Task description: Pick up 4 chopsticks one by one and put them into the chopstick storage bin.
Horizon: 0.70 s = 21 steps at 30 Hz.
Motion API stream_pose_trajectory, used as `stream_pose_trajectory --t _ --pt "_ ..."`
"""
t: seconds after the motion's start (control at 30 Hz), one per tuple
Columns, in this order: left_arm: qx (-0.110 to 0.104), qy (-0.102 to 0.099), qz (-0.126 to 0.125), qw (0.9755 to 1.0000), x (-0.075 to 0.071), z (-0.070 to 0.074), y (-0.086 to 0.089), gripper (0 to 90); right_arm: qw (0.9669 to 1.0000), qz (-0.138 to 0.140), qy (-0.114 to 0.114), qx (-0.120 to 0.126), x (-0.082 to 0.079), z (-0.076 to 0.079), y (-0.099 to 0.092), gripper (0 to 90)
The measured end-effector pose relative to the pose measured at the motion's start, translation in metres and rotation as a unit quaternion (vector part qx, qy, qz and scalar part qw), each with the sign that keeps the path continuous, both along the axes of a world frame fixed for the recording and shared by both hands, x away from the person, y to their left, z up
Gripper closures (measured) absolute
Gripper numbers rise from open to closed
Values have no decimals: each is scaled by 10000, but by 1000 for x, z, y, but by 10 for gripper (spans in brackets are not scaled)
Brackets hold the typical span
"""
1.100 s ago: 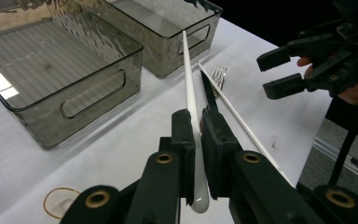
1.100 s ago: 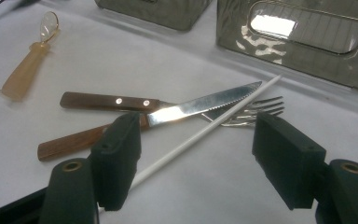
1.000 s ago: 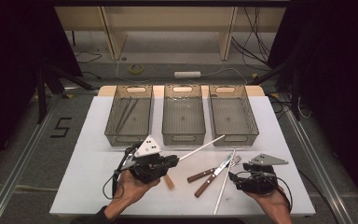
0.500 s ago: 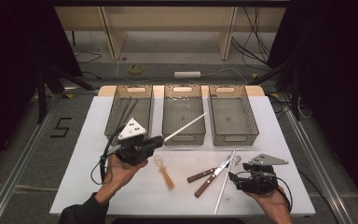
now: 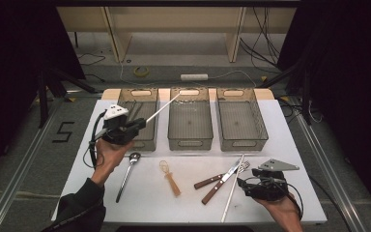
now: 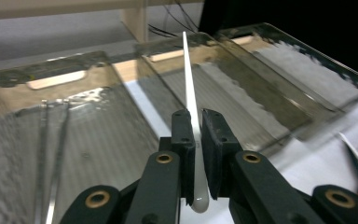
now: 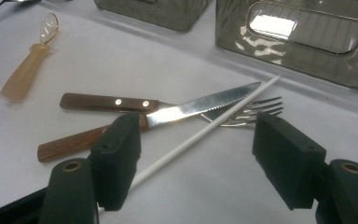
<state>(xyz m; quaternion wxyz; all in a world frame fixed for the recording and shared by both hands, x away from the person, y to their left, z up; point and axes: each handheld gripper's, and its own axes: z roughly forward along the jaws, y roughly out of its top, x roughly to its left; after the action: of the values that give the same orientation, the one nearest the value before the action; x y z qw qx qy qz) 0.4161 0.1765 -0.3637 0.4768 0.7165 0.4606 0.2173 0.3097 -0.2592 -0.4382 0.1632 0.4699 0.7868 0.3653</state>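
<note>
White chopstick (image 6: 189, 79) clamped in left claw (image 6: 198, 135) over leftmost bin (image 5: 137, 118).

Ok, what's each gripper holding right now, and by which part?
The left gripper is shut on a white chopstick near its thick end. The right gripper is open and holds nothing.

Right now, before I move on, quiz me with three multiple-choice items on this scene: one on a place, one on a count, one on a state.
1. Where is the left gripper?
A. over the left bin
B. over the right bin
C. at the table's near edge

2. How many clear bins stand in the row?
A. two
B. three
C. four

3. How do the right gripper's jaws stand?
A. shut on the knife
B. shut on the fork
C. open

Answers:
1 A, it carries the white chopstick above the left bin.
2 B, three side by side.
3 C, wide apart above the second chopstick.
</note>
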Motion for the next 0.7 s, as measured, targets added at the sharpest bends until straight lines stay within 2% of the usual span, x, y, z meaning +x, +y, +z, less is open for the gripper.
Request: stream_pose_trajectory --t 0.17,0.27,0.5,0.7 --pt "65 -98 246 9996 14 -2 14 833 10000 7 -7 16 0 0 0 334" --pt "-1 -139 380 9992 21 -4 22 833 10000 -13 -24 53 0 1 0 334" --pt "-103 -94 623 9980 37 -13 36 833 9999 -8 -74 114 0 1 0 332" --pt "-132 -17 801 9967 44 -20 44 833 9999 4 -64 137 0 1 -1 332"
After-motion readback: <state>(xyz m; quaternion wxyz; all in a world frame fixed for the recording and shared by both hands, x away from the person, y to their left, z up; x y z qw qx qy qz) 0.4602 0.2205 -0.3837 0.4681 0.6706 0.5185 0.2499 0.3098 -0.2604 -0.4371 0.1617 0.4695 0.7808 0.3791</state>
